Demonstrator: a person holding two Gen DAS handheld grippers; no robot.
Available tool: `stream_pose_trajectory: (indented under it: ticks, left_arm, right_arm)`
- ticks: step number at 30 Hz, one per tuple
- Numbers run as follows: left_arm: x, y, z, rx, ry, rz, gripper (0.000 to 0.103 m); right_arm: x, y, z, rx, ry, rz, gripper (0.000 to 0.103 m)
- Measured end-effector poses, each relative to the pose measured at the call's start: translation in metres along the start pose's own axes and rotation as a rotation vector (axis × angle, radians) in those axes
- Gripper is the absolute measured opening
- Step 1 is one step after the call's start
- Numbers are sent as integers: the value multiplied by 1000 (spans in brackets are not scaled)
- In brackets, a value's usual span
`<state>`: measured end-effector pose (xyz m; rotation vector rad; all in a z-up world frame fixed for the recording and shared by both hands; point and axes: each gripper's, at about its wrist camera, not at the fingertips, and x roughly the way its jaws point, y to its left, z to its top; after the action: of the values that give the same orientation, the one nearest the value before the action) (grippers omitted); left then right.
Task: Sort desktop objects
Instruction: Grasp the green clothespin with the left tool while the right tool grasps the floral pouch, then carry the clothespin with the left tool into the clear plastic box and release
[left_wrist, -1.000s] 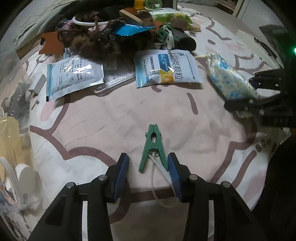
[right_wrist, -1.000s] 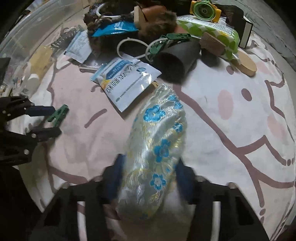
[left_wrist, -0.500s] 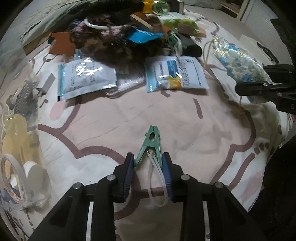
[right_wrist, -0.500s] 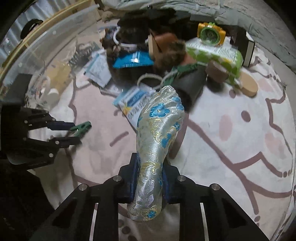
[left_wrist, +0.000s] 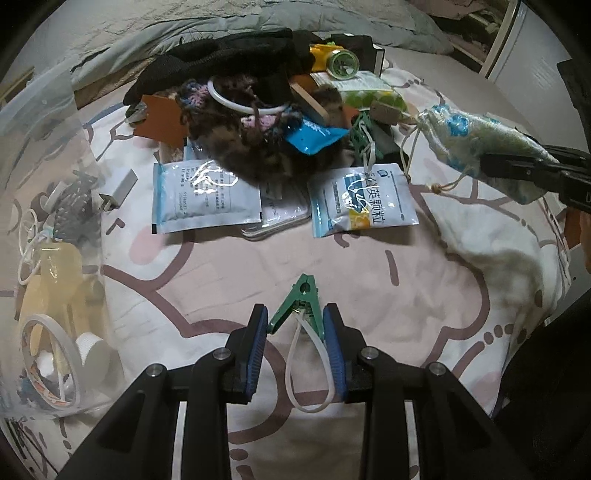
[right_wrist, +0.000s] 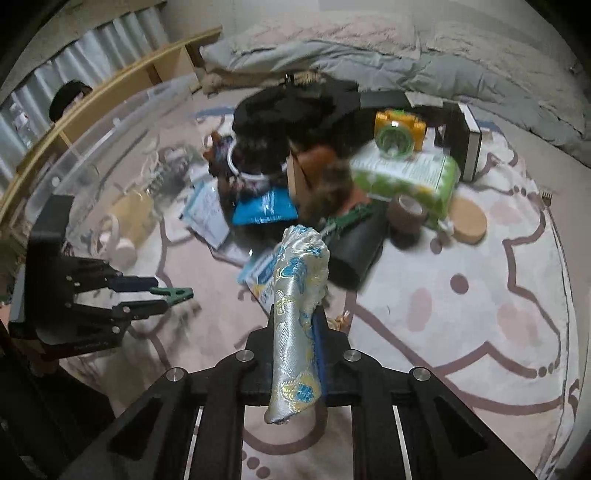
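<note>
My left gripper (left_wrist: 295, 325) is shut on a green clothes peg (left_wrist: 301, 299) with a white loop (left_wrist: 308, 373), its blue pads (left_wrist: 258, 339) pressing the peg's handles just above the patterned cloth. It also shows in the right wrist view (right_wrist: 175, 293), held by the left gripper (right_wrist: 147, 295). My right gripper (right_wrist: 295, 332) is shut on a silver brocade pouch (right_wrist: 295, 314) with blue flowers and holds it in the air. The pouch (left_wrist: 484, 147) hangs at the right of the left wrist view, drawstring dangling.
A heap of clutter (left_wrist: 258, 110) lies at the back: black fabric, fur, a white ring, blue packet. Two medicine sachets (left_wrist: 203, 195) (left_wrist: 364, 199) lie in front. A clear plastic bin (left_wrist: 48, 258) with tape and bottles stands left. Tissue pack (right_wrist: 406, 173) and tape roll (right_wrist: 408, 214) sit right.
My right gripper has lifted the pouch higher and squeezed it tighter. My left gripper has closed on the green peg and raised it slightly off the cloth.
</note>
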<state>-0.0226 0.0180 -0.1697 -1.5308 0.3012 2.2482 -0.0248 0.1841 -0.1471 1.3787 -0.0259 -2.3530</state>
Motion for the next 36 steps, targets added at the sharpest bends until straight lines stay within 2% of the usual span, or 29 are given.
stream_pose_trajectory:
  ticks: [9,15,23,30,36]
  left_arm:
    - [-12,3,5,-14,-28,-6,31]
    - [-29,8,11,-34,-76,-13,31]
    - [-51,15,22,-76,-127,-8,31]
    - [-87,18,35,-103,-216,0,31]
    - [-129,32,51,-145,-326,27,31]
  right_arm:
    - [-29,-7,15,36,-100,10,12]
    - [-52,-12,27,61,-189,9,12]
    - [-68,-15,37,90,-256,15,12]
    - [-84,-8,49,95,-323,46,12]
    - [-98,5,68,91,-386,97,12]
